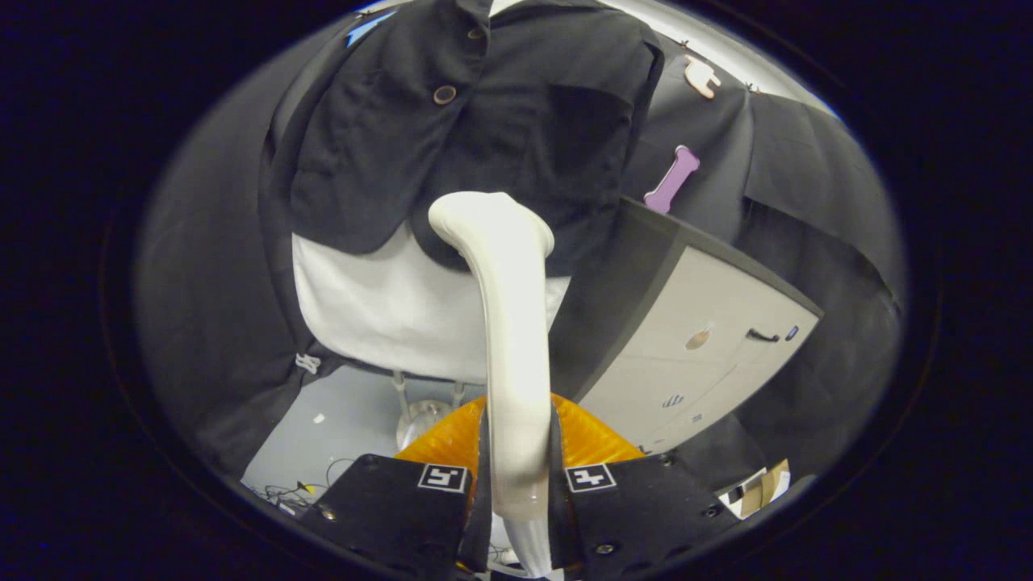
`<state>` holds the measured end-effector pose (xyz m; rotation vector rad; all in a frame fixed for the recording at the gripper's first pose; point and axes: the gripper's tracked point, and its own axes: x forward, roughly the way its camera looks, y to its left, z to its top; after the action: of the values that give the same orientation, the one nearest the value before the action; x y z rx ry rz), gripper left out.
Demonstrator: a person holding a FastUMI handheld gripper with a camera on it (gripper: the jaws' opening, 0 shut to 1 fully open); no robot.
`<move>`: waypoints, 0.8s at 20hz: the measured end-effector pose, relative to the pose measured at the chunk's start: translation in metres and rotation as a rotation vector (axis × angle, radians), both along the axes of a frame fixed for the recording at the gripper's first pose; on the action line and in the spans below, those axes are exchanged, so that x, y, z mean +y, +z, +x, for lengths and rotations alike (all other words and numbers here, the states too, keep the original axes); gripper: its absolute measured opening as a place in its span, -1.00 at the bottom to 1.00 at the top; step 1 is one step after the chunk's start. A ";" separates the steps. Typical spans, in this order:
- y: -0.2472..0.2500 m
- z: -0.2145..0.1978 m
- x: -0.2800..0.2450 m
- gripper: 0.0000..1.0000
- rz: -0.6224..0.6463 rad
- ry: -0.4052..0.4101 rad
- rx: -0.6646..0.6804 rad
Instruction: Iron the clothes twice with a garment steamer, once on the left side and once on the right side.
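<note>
1. no brand name or readable writing is seen; 2 square black-and-white marker tags (442,478) are fixed on the gripper (516,484), 1 on each finger.
2. the gripper's tongs are held narrow, both fingers (403,508) pressed against the handle of 1 garment steamer (508,323), which is gripped between them.
3. the steamer is cream-white and glossy, with a long handle rising from between the fingers and bending at the top into a rounded head; the head is set against the lower hem of the jacket, whether touching cannot be told.
4. 1 black jacket (403,137) is hung just beyond the steamer head, with 2 round buttons (444,94) seen down its front and 1 patch pocket (589,121) to the side.
5. 1 white garment (387,307) is seen below the jacket's hem, behind the steamer handle.
6. an orange ribbed part (589,436) is seen just behind the fingers.
7. 1 pale cabinet (710,339) with a dark top and 1 dark handle stands beside the clothes.
8. a stand base (420,420) rests on the grey floor (355,403) under the white garment.
</note>
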<state>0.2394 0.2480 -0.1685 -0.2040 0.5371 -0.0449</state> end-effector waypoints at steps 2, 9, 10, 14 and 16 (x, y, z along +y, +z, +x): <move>-0.013 0.000 -0.001 -0.38 0.006 0.007 0.021; -0.017 -0.012 0.000 -0.38 0.043 0.025 0.053; -0.011 -0.017 0.000 -0.38 0.051 0.026 0.046; 0.042 -0.036 0.008 -0.39 0.087 0.074 -0.044; 0.083 -0.039 0.020 -0.38 0.135 0.108 -0.124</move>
<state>0.2006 0.2678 -0.0854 -0.0973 0.4027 0.0837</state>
